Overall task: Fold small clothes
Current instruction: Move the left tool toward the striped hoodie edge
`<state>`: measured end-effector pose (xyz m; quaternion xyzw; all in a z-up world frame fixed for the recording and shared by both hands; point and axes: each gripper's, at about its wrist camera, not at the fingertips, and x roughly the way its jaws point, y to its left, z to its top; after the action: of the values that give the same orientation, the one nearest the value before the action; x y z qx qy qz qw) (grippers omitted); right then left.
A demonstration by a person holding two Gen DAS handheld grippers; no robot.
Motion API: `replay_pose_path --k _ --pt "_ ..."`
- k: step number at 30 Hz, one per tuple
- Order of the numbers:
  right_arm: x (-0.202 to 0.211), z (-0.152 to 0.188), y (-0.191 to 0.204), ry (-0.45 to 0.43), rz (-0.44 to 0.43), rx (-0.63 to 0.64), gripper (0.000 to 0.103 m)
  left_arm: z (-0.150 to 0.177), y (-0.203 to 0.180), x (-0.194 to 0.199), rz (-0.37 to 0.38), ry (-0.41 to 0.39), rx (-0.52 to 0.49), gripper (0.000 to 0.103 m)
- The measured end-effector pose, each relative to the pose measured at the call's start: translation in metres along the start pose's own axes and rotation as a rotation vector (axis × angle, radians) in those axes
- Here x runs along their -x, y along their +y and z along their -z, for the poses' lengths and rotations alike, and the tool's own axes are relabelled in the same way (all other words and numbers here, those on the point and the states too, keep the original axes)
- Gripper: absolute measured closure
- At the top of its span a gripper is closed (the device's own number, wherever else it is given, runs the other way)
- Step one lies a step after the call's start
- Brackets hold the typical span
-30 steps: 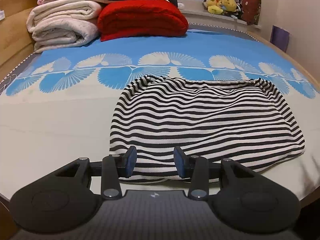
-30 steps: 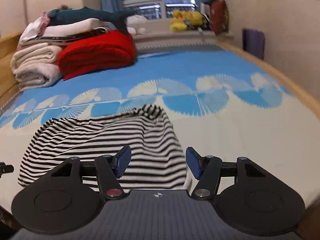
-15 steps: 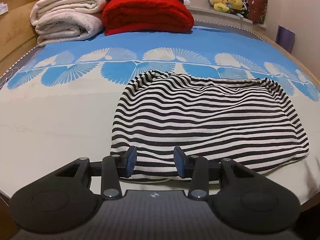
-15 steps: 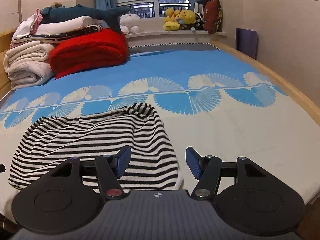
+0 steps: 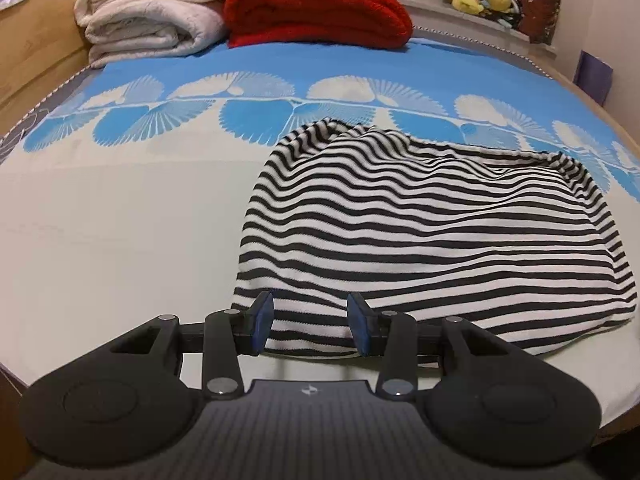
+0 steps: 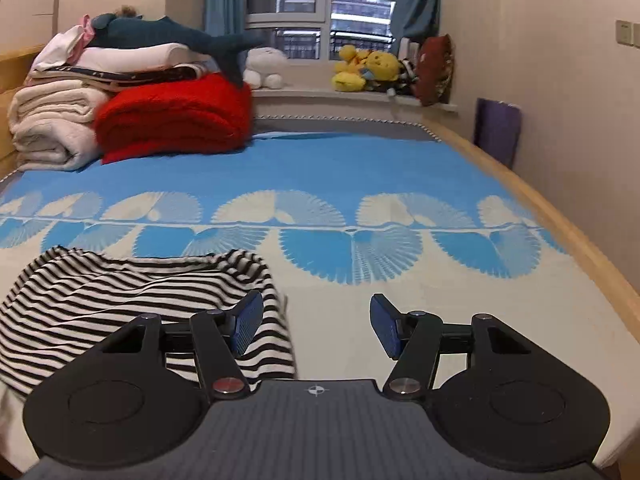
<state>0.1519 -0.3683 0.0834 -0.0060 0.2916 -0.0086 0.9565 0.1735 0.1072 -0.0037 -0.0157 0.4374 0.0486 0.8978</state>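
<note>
A black-and-white striped garment (image 5: 420, 232) lies folded flat on the bed, near its front edge. My left gripper (image 5: 312, 326) hovers over the garment's near left corner, jaws open, the striped hem showing between the blue pads without contact. In the right wrist view the same striped garment (image 6: 132, 304) fills the lower left. My right gripper (image 6: 316, 326) is open just right of the garment's right edge, with bare sheet between its fingertips; its left pad (image 6: 248, 322) overlaps the cloth's edge in the picture.
A bed sheet (image 6: 360, 176) in blue and cream covers the bed. Folded white blankets (image 5: 152, 12) and a red blanket (image 5: 316, 4) are stacked at the far left. Plush toys (image 6: 368, 66) sit on the window ledge. A wooden bed rim (image 6: 560, 224) runs along the right.
The left gripper has sunk closer to the garment's near left corner. The right gripper has shifted right and tipped up, so the garment now sits further left in its view.
</note>
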Motion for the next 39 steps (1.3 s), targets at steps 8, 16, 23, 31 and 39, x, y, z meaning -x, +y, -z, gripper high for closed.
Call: replay_pose_path --k 8,16,23,31,39 --pt "-0.002 0.006 0.003 0.008 -0.007 0.042 0.042 -0.004 -0.002 -0.008 0.001 0.023 0.045 0.058" --pt "0.001 0.007 0.003 0.001 -0.006 0.034 0.042 -0.006 0.035 -0.022 0.037 0.112 0.280 0.056" --pt "0.007 0.008 0.003 -0.023 -0.011 0.048 0.042 0.000 0.085 -0.054 0.026 0.249 0.634 0.036" --pt "0.005 0.008 -0.011 -0.016 0.005 0.018 0.041 0.003 0.085 -0.070 -0.014 0.301 0.712 0.034" --pt "0.007 0.010 -0.015 -0.012 0.021 -0.013 0.041 0.002 0.075 -0.070 -0.030 0.298 0.694 0.035"
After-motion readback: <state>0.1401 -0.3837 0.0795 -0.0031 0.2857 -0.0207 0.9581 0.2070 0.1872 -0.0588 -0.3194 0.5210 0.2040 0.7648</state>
